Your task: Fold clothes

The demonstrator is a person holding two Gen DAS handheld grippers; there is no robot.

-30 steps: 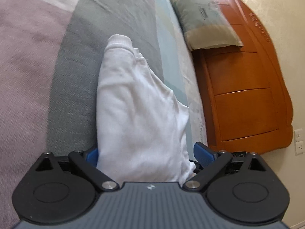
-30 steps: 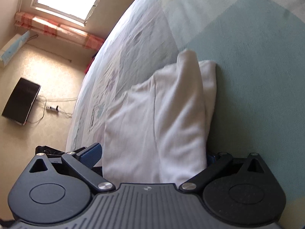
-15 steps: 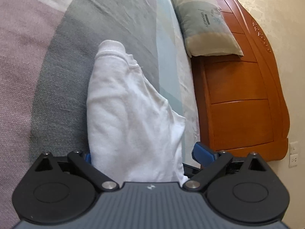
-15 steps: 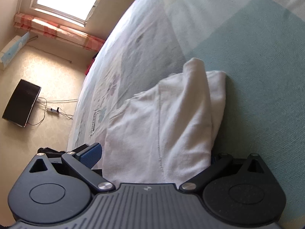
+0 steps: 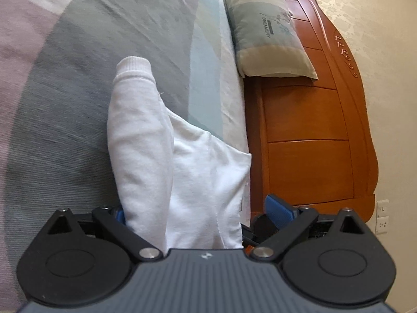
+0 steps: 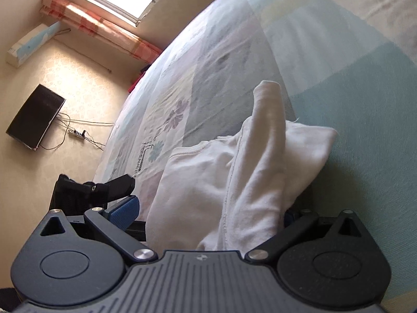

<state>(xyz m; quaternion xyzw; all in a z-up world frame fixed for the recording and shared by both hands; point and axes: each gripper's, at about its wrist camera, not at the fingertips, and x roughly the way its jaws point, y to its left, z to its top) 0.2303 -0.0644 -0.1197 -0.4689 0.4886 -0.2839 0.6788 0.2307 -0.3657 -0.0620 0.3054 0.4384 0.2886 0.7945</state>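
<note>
**White garment held up between two grippers over the bed**

A white garment (image 5: 182,172) is seen hanging forward from the left gripper (image 5: 194,212), with a cuffed sleeve (image 5: 135,109) lying along its left side and the ribbed cuff pointing away. The same garment (image 6: 234,182) is seen from the right gripper (image 6: 208,215), where the sleeve (image 6: 268,120) is laid over the body of the cloth, so that the piece is already doubled at least once. It appears to be lifted off the bedspread (image 5: 78,78) rather than spread on it, though some contact with the bed below cannot be ruled out.

In both views the blue pads stand wide apart, with the cloth passing between them, and one pad on each side is partly hidden behind fabric. The jaws are therefore judged to be spread, not closed together, and whether the cloth is pinched deeper in, draped over the fingers, or merely resting there cannot be told.

The garment is probably held by two edges so that it hangs straight and a fold line can be formed. A pillow (image 5: 265,26) and a wooden headboard (image 5: 312,130) are seen at the bed's far end; the other gripper's black body (image 6: 86,190) is visible in the right view.
</note>
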